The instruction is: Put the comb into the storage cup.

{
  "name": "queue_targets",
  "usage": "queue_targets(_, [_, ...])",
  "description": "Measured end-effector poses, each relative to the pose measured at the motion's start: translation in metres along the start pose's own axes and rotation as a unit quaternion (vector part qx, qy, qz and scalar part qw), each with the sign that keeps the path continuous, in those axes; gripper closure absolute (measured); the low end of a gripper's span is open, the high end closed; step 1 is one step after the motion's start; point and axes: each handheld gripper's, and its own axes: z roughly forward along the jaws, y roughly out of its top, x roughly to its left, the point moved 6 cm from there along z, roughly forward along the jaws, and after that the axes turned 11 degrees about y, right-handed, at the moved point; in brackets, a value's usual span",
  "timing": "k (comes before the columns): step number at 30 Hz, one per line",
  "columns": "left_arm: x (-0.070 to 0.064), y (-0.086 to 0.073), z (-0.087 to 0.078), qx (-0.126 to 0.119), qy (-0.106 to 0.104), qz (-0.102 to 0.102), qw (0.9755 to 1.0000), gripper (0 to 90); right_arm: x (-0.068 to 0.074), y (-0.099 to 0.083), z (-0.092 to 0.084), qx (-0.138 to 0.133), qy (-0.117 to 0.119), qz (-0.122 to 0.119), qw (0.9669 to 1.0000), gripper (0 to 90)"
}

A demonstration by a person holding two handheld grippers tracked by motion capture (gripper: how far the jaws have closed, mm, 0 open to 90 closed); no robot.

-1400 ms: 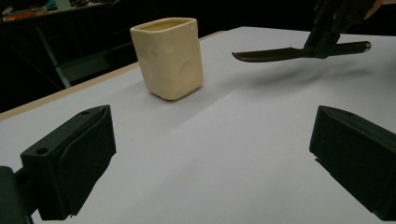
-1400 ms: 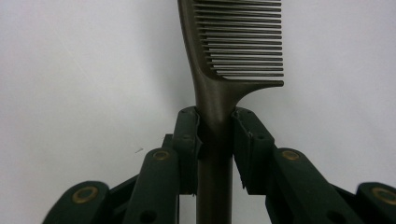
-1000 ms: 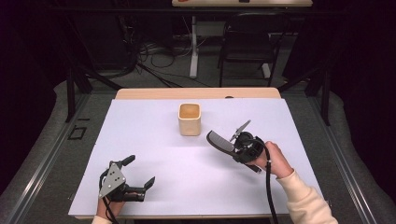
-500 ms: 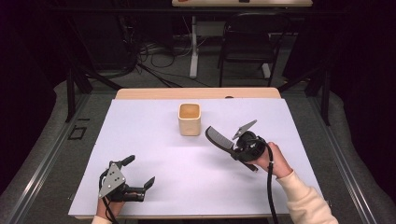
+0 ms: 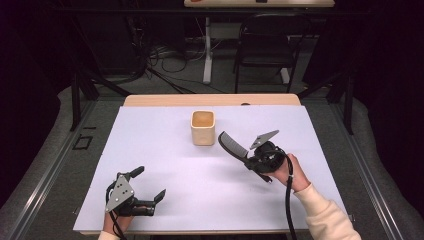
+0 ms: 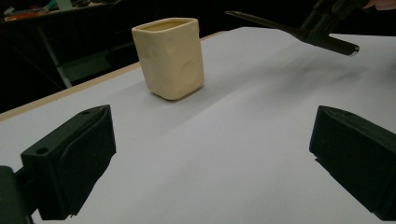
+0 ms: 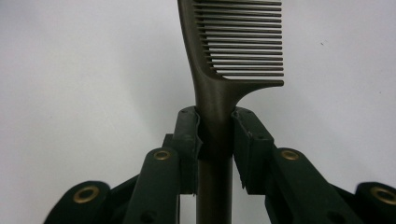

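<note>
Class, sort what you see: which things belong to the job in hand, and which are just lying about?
Part of the job:
- comb, clamped in the right tool
- cream cup, nearest to the comb

Just about:
- left tool, open, holding nothing
- chair behind the table
- floor cables

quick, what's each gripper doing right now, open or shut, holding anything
Left gripper: open, holding nothing, low over the table.
Right gripper: shut on the comb, clamped at its handle.

Dim lab or studio: white-covered table (image 5: 150, 150), floor cables (image 5: 165, 65), black chair (image 5: 262, 45) behind.
</note>
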Motion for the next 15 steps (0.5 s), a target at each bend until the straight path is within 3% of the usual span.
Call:
queue_targets(10, [-0.0002, 0.0005, 0.0024, -0.001, -0.005, 0.002, 1.0, 0.5, 0.0046, 0.0008, -0.0002, -0.024, 0.004, 0.001, 0.9997, 72.3])
queue_targets(15, [-0.0005, 0.0003, 0.0035, 0.0, -0.005, 0.0, 1.0, 0.4, 0.0082, 0.0034, 0.0009, -0.033, 0.001, -0.012, 0.9994, 72.3])
